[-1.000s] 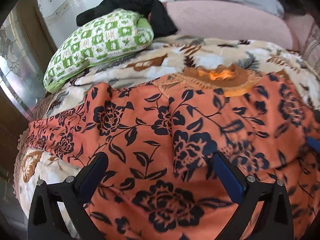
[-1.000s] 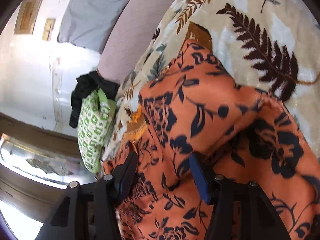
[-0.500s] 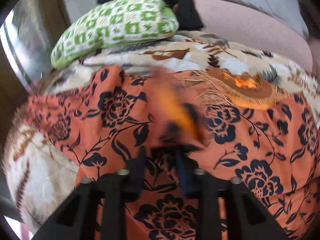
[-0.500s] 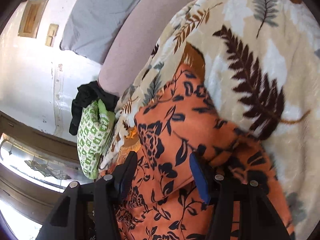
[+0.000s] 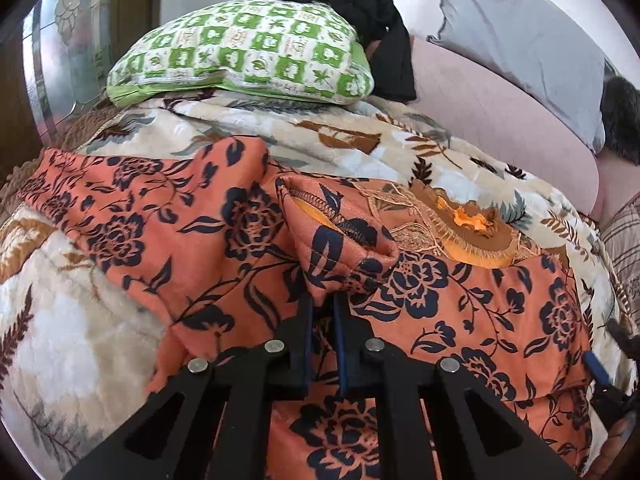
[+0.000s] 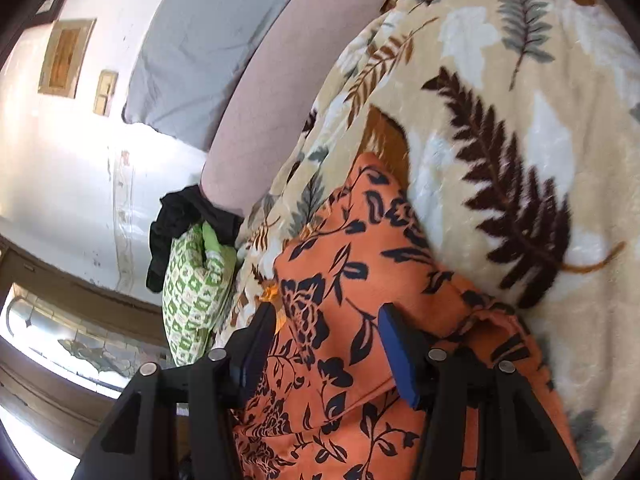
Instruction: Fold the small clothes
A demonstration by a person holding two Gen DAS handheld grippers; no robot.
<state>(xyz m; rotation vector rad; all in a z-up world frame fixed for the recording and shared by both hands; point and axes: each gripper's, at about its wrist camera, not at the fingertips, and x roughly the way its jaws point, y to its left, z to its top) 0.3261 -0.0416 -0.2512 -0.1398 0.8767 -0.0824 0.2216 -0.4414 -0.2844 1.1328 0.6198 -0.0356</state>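
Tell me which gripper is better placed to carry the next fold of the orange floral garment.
Left, probably. The left gripper is already shut on a bunched fold of the orange garment. The right gripper stands half open with cloth between its jaws, apparently unpinched.

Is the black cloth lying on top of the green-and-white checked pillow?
Yes, the black cloth drapes over the far top edge of the green-and-white checked pillow.
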